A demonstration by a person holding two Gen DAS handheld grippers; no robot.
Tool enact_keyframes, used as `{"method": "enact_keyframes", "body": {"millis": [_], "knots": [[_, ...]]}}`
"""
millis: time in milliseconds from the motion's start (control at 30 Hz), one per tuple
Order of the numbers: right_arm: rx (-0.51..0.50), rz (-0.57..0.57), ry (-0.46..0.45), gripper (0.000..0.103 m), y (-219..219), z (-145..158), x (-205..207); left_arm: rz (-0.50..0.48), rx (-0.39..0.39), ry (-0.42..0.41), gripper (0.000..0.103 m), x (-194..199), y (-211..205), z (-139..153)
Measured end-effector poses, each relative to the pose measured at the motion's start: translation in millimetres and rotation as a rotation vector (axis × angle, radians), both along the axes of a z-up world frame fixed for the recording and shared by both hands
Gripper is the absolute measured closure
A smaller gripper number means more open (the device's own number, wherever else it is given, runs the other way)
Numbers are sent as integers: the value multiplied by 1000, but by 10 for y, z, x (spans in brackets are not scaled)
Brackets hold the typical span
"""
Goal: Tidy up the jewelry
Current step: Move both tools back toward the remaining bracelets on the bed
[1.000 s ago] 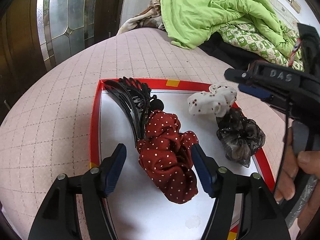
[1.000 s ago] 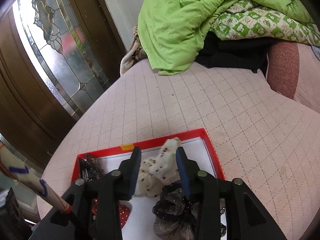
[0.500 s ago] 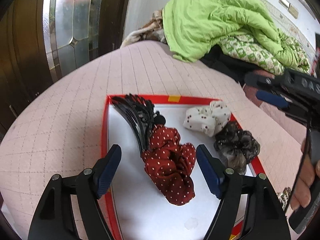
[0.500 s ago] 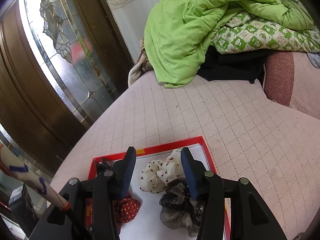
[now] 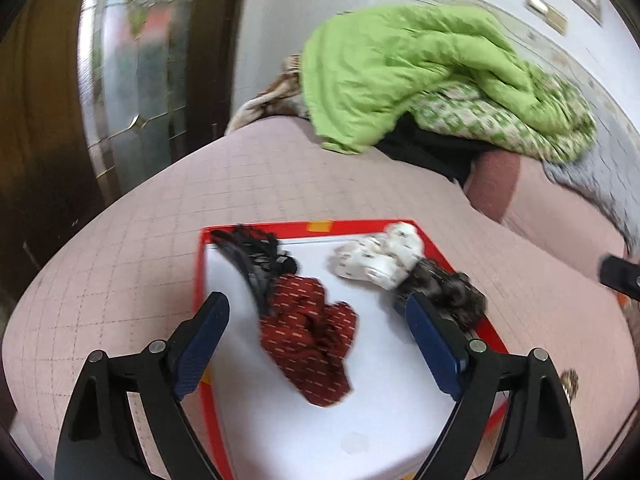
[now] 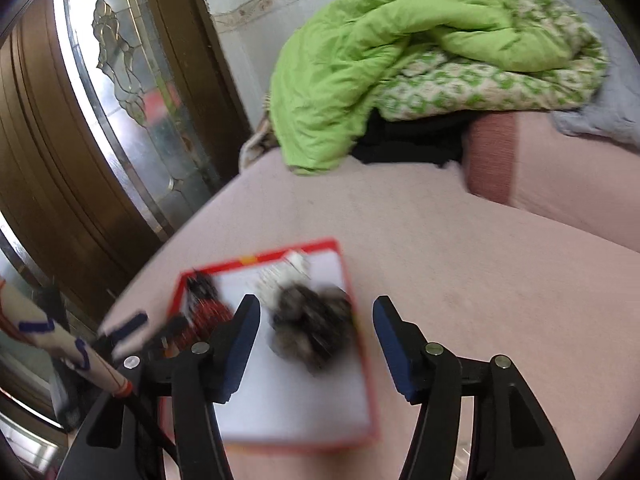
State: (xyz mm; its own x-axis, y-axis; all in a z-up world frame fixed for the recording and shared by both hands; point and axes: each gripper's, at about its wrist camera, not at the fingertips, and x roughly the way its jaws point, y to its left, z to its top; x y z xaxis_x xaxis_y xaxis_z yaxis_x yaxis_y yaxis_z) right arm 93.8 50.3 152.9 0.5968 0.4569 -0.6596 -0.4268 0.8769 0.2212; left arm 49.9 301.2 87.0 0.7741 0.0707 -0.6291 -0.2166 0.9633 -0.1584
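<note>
A red-rimmed white tray [image 5: 360,420] lies on the pink quilted bed. In it are a black claw clip [image 5: 256,264], a red dotted scrunchie [image 5: 312,336], a white dotted scrunchie [image 5: 380,256] and a dark sheer scrunchie [image 5: 444,292]. My left gripper [image 5: 316,340] is open and empty, held above the red scrunchie. My right gripper [image 6: 316,340] is open and empty, above the tray's [image 6: 304,408] right edge, with the dark scrunchie [image 6: 312,328] blurred below it. The white scrunchie [image 6: 284,276] lies behind that.
A green quilt [image 5: 400,80] and patterned bedding are piled at the far end of the bed. A glass-panelled wooden door [image 6: 100,120] stands at the left. A small beaded item [image 5: 570,380] lies on the bed right of the tray.
Both grippers have risen and pulled back from the tray. The right gripper has opened wider and shifted right. The hair items stay in the tray.
</note>
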Motion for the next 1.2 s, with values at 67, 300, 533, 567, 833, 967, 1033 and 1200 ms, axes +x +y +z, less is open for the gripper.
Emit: {"method": "enact_keyframes", "body": {"millis": [67, 300, 533, 567, 833, 967, 1033, 1200], "knots": [[-3, -36, 3, 35, -260, -3, -160, -52, 12, -11, 14, -17, -167, 37], [69, -193, 50, 32, -1298, -85, -812, -276, 89, -43, 14, -169, -957, 148], [77, -281, 128, 32, -1947, -371, -1417, -386, 54, 15, 14, -395, -1478, 83], [71, -291, 128, 32, -2013, -399, -1502, -389, 40, 23, 14, -420, -1511, 79], [244, -320, 377, 32, -2419, -827, -1616, -425, -18, 118, 14, -790, -1788, -109], [272, -344, 432, 32, -2468, -901, -1472, -453, 1, 152, 14, -832, -1938, -231], [279, -376, 448, 33, -2502, -937, -1331, -462, 21, 166, 14, -796, -2016, -293], [268, -415, 455, 58, -2510, -1022, -752, -500, 34, 193, 14, -698, -2184, -409]]}}
